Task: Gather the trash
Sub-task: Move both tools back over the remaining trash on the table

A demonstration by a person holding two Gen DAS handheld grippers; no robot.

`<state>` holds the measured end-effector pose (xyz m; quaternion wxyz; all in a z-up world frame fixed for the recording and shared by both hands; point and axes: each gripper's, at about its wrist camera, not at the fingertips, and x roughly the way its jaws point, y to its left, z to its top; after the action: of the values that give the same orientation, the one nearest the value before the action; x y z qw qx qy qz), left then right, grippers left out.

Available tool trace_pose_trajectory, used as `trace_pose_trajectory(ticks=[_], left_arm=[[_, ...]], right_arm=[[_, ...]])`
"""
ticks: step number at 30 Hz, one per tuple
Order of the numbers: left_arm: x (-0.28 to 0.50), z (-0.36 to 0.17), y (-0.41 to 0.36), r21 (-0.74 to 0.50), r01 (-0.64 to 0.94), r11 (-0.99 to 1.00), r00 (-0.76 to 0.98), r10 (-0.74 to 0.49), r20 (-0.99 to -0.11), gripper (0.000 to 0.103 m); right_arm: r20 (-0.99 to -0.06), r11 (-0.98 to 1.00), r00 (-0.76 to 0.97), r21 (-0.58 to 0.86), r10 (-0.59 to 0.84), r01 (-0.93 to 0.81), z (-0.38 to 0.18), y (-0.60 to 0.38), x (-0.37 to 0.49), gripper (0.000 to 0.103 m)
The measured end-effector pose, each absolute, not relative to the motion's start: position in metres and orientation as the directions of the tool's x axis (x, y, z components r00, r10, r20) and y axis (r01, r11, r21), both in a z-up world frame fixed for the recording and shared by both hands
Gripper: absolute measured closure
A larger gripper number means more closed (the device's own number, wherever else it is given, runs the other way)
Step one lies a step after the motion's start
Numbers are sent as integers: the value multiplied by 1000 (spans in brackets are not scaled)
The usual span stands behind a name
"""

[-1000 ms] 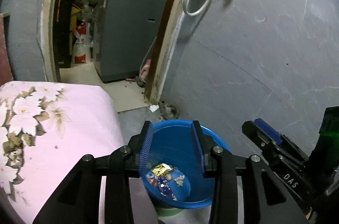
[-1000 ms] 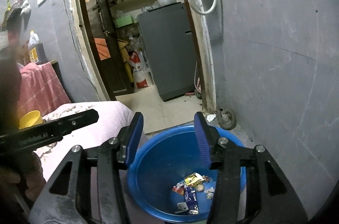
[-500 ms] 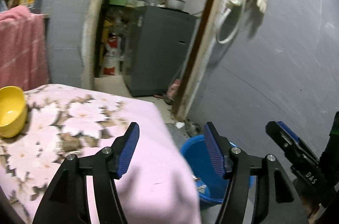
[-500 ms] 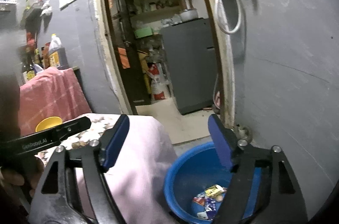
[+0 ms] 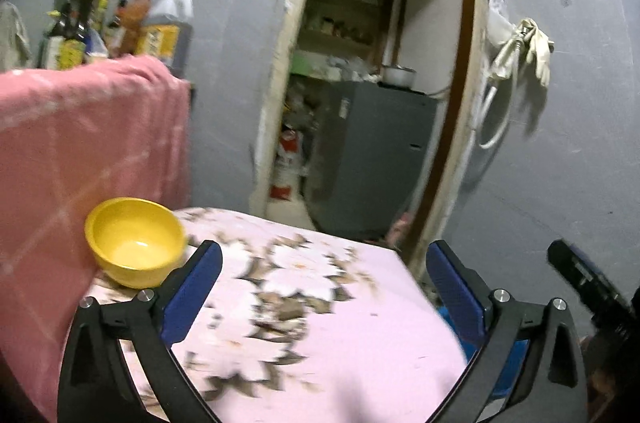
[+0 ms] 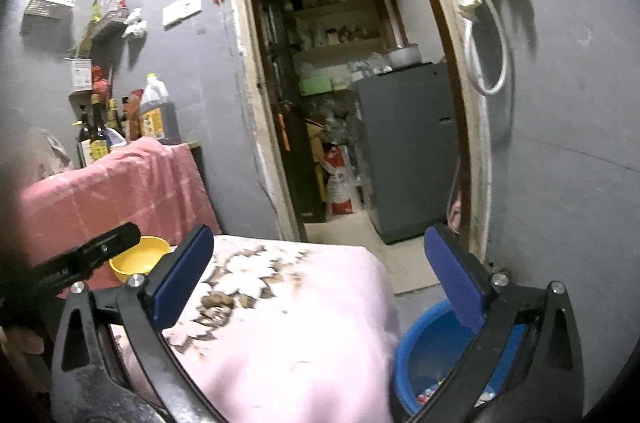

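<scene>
Two grippers hang over the pink tabletop (image 5: 360, 335): left gripper (image 5: 324, 287) opening, empty; right gripper (image 6: 320, 275) wide, empty.

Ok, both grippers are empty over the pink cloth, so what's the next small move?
Probably swing both back over the pink floral cloth to look for more trash. The left gripper, jaws opening, and right gripper hold nothing; wrappers already lie in the blue basin.

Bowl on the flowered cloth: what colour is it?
Plain yellow. The bowl shows best in the left wrist view, sitting on the pink cloth.
</scene>
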<state>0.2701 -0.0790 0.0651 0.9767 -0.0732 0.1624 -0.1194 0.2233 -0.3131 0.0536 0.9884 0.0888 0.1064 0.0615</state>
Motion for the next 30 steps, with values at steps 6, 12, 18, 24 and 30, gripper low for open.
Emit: trace_pose_trajectory(ticks=[6, 12, 18, 24, 30], left_arm=[[254, 60, -46, -151, 145, 978, 950, -181, -255, 3], [248, 53, -23, -143, 102, 984, 962, -134, -239, 2], [248, 45, -10, -118, 69, 991, 965, -96, -242, 2], [258, 33, -2, -120, 56, 991, 954, -89, -287, 2], [277, 17, -3, -104, 59, 993, 930, -93, -357, 2]], right_arm=[[-152, 977, 974, 157, 169, -145, 59, -282, 222, 0], [-135, 978, 972, 112, 192, -178, 59, -253, 224, 0], [-174, 976, 961, 56, 215, -209, 50, -229, 232, 0], [-235, 970, 942, 23, 241, -242, 35, -216, 249, 0], [-328, 967, 914, -8, 239, -256, 16, -210, 275, 0]])
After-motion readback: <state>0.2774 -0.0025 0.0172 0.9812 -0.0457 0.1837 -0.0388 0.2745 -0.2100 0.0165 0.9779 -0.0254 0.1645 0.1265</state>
